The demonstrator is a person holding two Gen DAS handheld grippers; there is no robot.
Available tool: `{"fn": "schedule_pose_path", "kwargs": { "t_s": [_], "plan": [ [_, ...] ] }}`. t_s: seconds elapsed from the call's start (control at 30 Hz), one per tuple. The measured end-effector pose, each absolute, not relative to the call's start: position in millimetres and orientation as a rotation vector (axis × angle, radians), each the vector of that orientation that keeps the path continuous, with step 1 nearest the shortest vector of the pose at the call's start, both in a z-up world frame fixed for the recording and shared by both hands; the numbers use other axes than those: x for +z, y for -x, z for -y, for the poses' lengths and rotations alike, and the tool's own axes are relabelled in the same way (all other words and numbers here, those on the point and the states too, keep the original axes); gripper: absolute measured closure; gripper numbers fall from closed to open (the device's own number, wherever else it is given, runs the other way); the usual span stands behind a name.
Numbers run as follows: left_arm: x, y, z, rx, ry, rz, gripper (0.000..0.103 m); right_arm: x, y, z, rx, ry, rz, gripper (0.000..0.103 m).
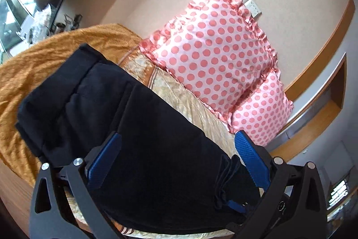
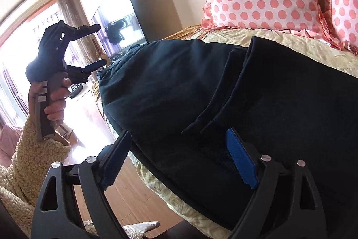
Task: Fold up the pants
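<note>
Though unseen leftward, hand point(image 2: 53, 102) gripping left tongs point(image 2: 99, 45), right view.

A home bedroom: a bed point(image 1: 183, 95) with polka-dot pillows point(image 1: 212, 48) at upper right, an orange blanket point(image 1: 33, 73) left, a television point(image 2: 132, 12) upper middle.

Two pink polka-dot pillows point(image 1: 214, 55) against the wall, orange blanket point(image 1: 44, 64), cream bedspread point(image 2: 290, 44), wooden floor point(image 2: 125, 194), television point(image 2: 134, 15)
</note>
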State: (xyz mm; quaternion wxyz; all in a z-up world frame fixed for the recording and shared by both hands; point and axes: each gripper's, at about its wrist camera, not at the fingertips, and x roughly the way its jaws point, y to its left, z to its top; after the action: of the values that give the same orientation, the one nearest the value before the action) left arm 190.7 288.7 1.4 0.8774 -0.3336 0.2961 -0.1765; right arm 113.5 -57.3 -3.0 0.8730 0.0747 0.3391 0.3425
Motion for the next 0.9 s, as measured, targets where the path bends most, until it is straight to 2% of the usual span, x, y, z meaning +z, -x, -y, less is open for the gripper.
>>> {"fn": "schedule_pose_path", "kwargs": {
  "t_s": [0.17,0.43,0.67,0.9],
  "plan": [
    [-43,-216,-295,-0.28,0.741,-0.779,0.002,0,-110,61,0.726,-0.169,-0.704,0.011],
    [-33,-191,-290,-0.259,0.646,-0.712,0.002,1,-114,64,0.742,-0.208,-0.708,0.011],
    [-17,-147,-349,-0.163,0.748,-0.621,0.002,1,-113,69,0.75,-0.23,-0.698,0.011],
    [-49,-146,-390,-0.07,0.939,-0.659,0.002,0,-110,64,0.771,-0.233,-0.698,0.011]
  ]
}}
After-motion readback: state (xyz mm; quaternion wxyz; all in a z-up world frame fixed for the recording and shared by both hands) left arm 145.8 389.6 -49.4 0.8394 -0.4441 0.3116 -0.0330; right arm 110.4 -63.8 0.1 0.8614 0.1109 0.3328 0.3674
